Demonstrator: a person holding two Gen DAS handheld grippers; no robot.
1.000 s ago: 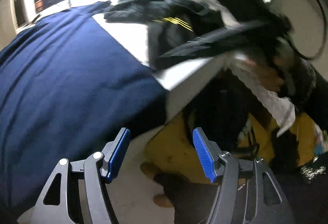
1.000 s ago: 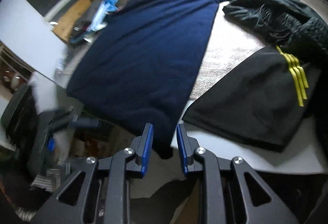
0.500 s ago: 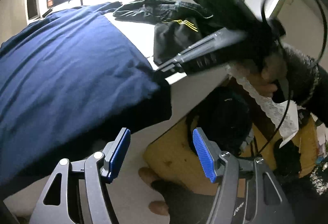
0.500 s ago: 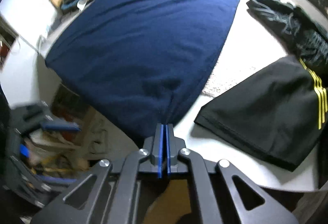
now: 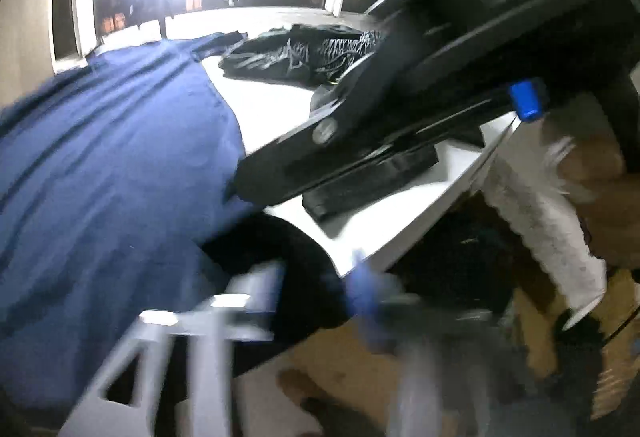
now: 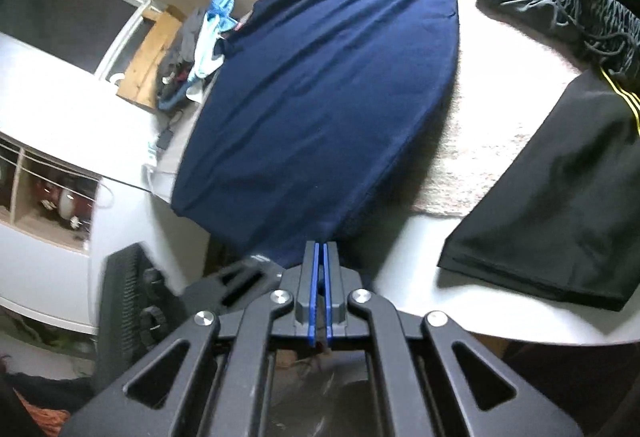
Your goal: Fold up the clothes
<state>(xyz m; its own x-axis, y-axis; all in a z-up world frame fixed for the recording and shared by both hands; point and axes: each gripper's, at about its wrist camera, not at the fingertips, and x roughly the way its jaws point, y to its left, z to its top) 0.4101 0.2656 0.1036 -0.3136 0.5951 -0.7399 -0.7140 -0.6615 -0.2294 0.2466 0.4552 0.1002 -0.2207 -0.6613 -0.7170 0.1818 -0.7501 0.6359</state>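
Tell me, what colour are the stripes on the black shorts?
Yellow stripes, clearest in the right wrist view.

left tool (image 5: 320,301) smeared by blur; black garment (image 6: 560,205) cut off

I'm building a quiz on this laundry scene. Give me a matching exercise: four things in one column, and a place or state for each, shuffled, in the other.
Things:
1. navy shirt
2. black shorts
3. right gripper
4. light blue cloth

Places or states:
A. off the table, on a wooden surface to the left
B. spread flat, its near hem hanging over the table edge
C. shut on a hem
D. at the table's right, with yellow stripes

Pairs: 1-B, 2-D, 3-C, 4-A
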